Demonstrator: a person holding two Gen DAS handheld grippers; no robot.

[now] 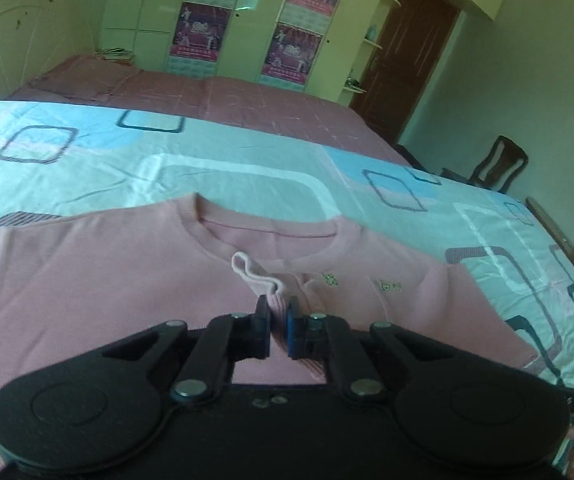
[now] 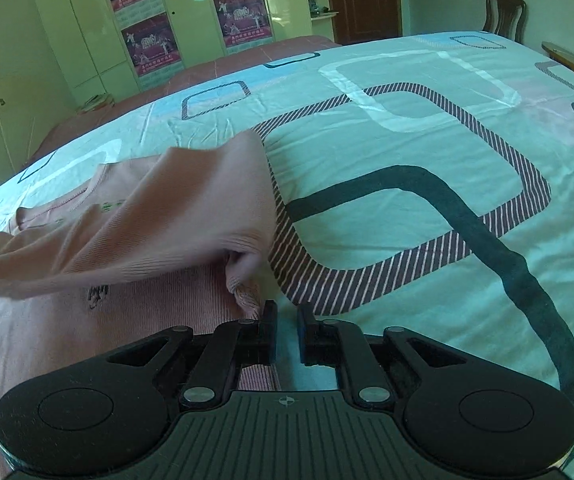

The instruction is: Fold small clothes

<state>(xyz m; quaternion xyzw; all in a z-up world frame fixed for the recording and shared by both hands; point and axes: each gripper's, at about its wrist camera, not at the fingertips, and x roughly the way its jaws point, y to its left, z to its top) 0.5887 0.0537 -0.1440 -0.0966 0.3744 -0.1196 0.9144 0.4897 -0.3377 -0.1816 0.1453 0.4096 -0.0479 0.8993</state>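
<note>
**Sleeve folded in, cuff pinched on the chest**

While my left tongs [image 1: 278, 330] stay off the table of guesswork, I can say plainly what they do: their jaws are pressed together on the ribbed cuff [image 1: 261, 280] of a pink sweatshirt [image 1: 87, 280], which lies face up on the patterned bedsheet [image 1: 247, 160], neckline away from me; the cuff sits on the chest, just below the collar [image 1: 271, 236]. My right tongs [image 2: 286, 334] stand spread with nothing between the pads, just beside the garment's near right edge, where a bunched fold of the sleeve [image 2: 167, 216] drapes across the body.

To do this step well, I judge I should lay the cuff down flat and straight, then part the left jaws only once the fabric rests on the chest, so the sleeve does not spring back; the right tongs could press that puckered corner flat before the next fold, since a lump there would carry through every layer.

As for material, the sweatshirt is a soft, fine-ribbed knit, matte and limp, with small embroidered motifs on the chest; the cuff is a tighter, stretchier rib, curling into a loop; the sheet is smooth, slightly glossy cotton with rounded-square outlines, faintly creased.
</note>
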